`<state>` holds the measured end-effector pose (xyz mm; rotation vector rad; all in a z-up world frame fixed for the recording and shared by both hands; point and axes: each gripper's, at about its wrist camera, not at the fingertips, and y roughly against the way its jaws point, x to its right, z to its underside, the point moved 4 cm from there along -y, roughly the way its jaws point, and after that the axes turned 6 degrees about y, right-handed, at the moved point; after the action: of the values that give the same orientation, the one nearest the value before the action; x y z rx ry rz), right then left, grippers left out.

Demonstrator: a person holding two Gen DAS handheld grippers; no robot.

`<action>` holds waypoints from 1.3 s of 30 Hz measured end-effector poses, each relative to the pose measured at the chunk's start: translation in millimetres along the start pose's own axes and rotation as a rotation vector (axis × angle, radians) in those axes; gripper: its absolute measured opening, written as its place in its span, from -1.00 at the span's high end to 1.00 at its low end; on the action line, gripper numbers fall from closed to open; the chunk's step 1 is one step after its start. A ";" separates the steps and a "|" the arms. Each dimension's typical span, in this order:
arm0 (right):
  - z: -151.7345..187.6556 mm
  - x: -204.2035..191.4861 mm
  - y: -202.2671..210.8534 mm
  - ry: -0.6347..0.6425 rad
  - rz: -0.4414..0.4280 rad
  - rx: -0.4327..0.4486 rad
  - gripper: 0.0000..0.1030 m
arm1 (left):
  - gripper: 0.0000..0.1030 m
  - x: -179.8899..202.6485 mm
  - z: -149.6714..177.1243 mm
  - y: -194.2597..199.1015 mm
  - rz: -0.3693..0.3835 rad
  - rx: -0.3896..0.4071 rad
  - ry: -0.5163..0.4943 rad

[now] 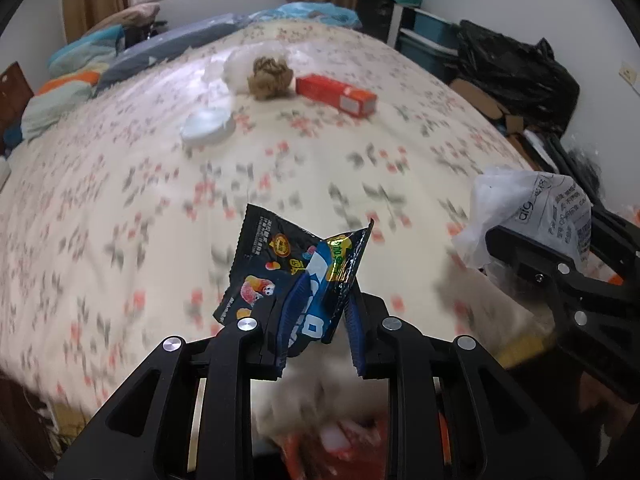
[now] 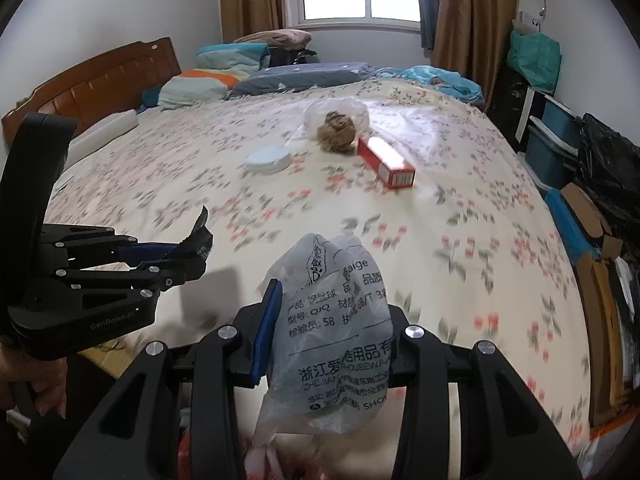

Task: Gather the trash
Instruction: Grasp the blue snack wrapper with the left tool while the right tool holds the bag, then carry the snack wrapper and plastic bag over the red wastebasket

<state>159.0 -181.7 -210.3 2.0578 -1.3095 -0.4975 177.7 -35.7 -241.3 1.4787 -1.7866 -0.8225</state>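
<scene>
My left gripper [image 1: 316, 312] is shut on a dark candy wrapper [image 1: 280, 264] and holds it above the near edge of the floral bed [image 1: 140, 208]. It also shows in the right wrist view [image 2: 188, 248] at the left, with the wrapper [image 2: 200, 220] sticking out. My right gripper [image 2: 328, 328] is shut on a clear printed plastic bag [image 2: 332, 328] that hangs down between its fingers. The right gripper and bag [image 1: 532, 208] show at the right of the left wrist view. Farther on the bed lie a red box [image 1: 336, 94], a white round lid [image 1: 208, 126], and a brown crumpled ball [image 1: 270, 76] on clear plastic.
Pillows and folded bedding [image 2: 224, 76] lie at the headboard [image 2: 100, 84]. Black bags [image 1: 516, 68], blue bins [image 2: 556, 140] and cardboard boxes [image 2: 592, 240] line the right side of the bed. Something red and white [image 1: 340, 440] lies blurred below the grippers.
</scene>
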 end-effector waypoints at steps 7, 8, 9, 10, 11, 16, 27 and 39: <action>50.6 -35.9 37.5 0.021 -0.026 -0.037 0.23 | 0.54 7.4 74.9 38.4 0.000 -0.039 0.006; 59.2 -41.3 42.2 0.023 -0.033 -0.044 0.23 | 0.54 8.0 82.3 40.9 0.000 -0.043 0.008; 67.8 -46.8 46.4 0.026 -0.038 -0.051 0.24 | 0.54 8.9 92.5 43.6 -0.002 -0.050 0.008; 73.5 -50.5 48.7 0.028 -0.041 -0.056 0.23 | 0.54 9.7 100.9 45.6 -0.004 -0.056 0.008; 82.2 -55.7 51.3 0.032 -0.046 -0.065 0.24 | 0.54 10.6 113.1 47.7 -0.004 -0.067 0.008; 117.6 -75.7 54.8 0.043 -0.068 -0.108 0.24 | 0.54 11.1 154.9 47.3 -0.010 -0.116 0.005; 176.0 -93.1 31.9 0.042 -0.099 -0.226 0.24 | 0.54 6.0 225.5 3.5 0.011 -0.292 0.033; 206.5 -97.8 -8.8 0.043 -0.131 -0.358 0.24 | 0.53 -1.4 258.9 -52.8 0.039 -0.450 0.072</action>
<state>-4.6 -155.5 -368.0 1.8480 -0.9819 -0.6890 -3.1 -29.0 -433.9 1.1584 -1.4514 -1.0546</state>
